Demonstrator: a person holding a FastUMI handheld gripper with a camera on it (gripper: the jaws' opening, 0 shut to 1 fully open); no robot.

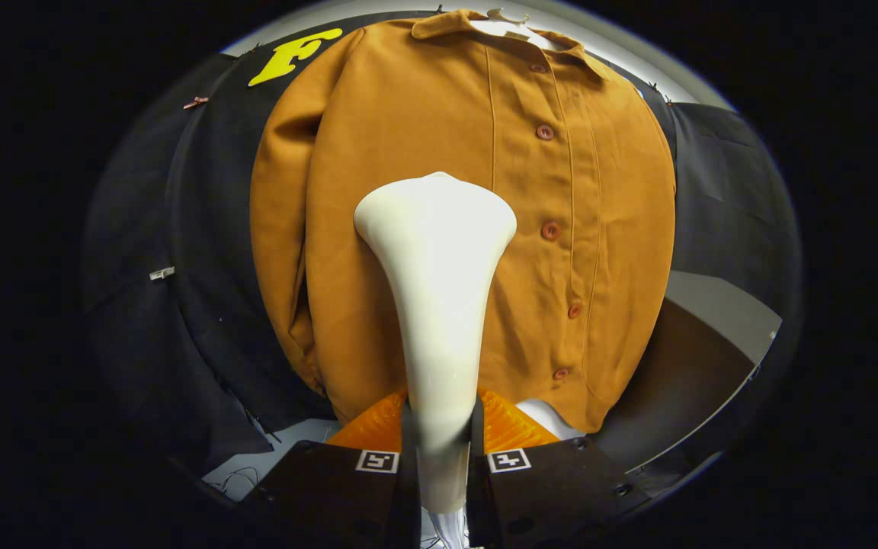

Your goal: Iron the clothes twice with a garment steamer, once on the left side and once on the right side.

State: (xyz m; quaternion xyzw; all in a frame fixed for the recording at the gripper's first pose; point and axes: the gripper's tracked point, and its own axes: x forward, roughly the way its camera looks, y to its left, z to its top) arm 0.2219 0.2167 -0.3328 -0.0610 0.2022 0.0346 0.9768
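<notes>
A brown-orange button-up jacket [576,191] hangs on a hanger in front of the black cloth wall, its button row running down right of centre. My gripper [439,427] is shut on the handle of a white garment steamer [439,259], both fingers pressing on its narrow stem. The steamer's wide head points up and forward, lying against or just before the jacket's left front panel, about mid-height, left of the buttons. I cannot tell whether the head touches the fabric.
Black cloth [195,267] surrounds the jacket on both sides. A grey table surface [713,313] lies at the right behind the jacket's hem. A pale floor patch with thin cables [248,476] lies at the lower left.
</notes>
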